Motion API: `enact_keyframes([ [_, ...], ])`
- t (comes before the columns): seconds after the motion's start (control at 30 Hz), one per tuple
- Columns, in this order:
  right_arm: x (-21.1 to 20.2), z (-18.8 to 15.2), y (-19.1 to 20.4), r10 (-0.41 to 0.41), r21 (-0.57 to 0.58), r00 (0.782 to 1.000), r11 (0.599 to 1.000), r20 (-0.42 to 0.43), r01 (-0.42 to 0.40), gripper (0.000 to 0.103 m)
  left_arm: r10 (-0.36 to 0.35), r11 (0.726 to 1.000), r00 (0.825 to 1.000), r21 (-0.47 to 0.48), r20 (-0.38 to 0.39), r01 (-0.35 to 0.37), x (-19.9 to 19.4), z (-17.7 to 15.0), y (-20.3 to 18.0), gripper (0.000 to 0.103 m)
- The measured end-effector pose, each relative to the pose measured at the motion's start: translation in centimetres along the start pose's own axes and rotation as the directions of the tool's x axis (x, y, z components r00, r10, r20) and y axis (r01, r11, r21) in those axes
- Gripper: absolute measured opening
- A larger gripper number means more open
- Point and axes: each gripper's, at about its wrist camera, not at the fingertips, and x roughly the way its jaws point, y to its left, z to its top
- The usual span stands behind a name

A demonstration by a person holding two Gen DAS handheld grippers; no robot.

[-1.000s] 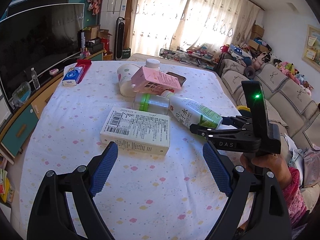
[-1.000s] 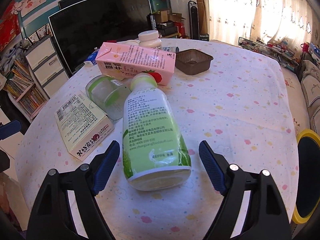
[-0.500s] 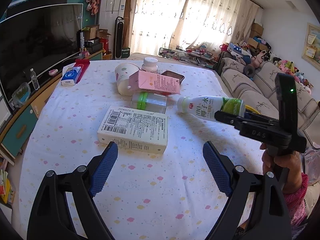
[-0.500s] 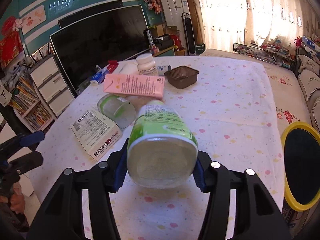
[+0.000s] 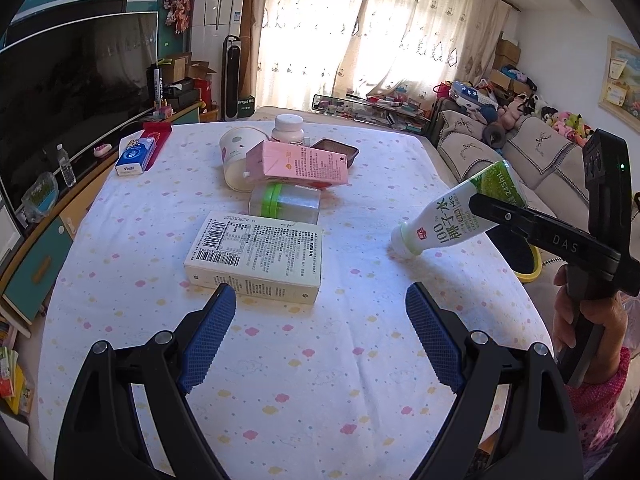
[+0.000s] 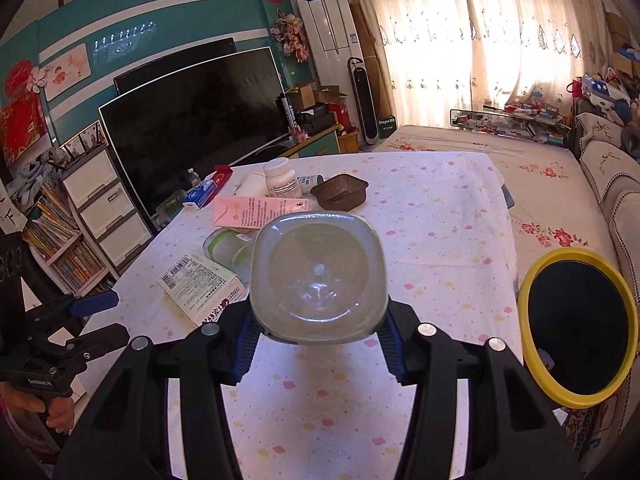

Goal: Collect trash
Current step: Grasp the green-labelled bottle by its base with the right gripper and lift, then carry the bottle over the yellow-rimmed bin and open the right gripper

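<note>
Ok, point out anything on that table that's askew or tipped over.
The pink carton lies tilted across the clear jar, itself on its side. Behind them, the white cup is tipped over too. No spill shows on the tablecloth.

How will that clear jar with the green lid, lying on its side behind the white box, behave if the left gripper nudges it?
The clear jar with the green lid lies on its rounded side, so it would probably roll. It looks empty and see-through, so likely light and easily shoved. The pink carton seems to lean over it and might slip if the jar moves.
</note>
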Motion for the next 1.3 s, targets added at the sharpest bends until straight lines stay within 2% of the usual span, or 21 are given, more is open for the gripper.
enact_keyframes([
  [0.47, -2.3, 0.6, -2.7, -0.042, 0.060, 0.997, 0.997, 0.057, 0.039, 0.049, 0.005, 1.000, 1.000, 0.009, -0.019, -0.005, 0.8, -0.1, -0.4, 0.086],
  [0.7, -4.7, 1.2, -7.5, -0.137, 0.153, 0.984, 0.981, 0.115, 0.119, 0.049, 0.011, 1.000, 1.000, 0.021, -0.026, -0.010, 1.1, 0.1, -1.0, 0.086],
  [0.83, -5.5, 1.3, -11.2, -0.252, 0.202, 0.959, 0.953, 0.129, 0.223, 0.049, 0.007, 1.000, 0.999, 0.025, -0.038, -0.006, 1.5, 0.1, -1.4, 0.086],
  [1.0, -4.8, 0.3, -16.2, -0.386, 0.267, 0.919, 0.897, 0.084, 0.352, 0.049, 0.006, 0.999, 0.999, 0.042, -0.047, -0.004, 1.8, 0.0, -2.0, 0.086],
  [1.3, -0.6, -3.4, -22.7, -0.490, 0.332, 0.869, 0.811, -0.061, 0.481, 0.049, 0.016, 0.999, 0.998, 0.046, -0.059, -0.013, 2.3, 0.3, -2.2, 0.086],
])
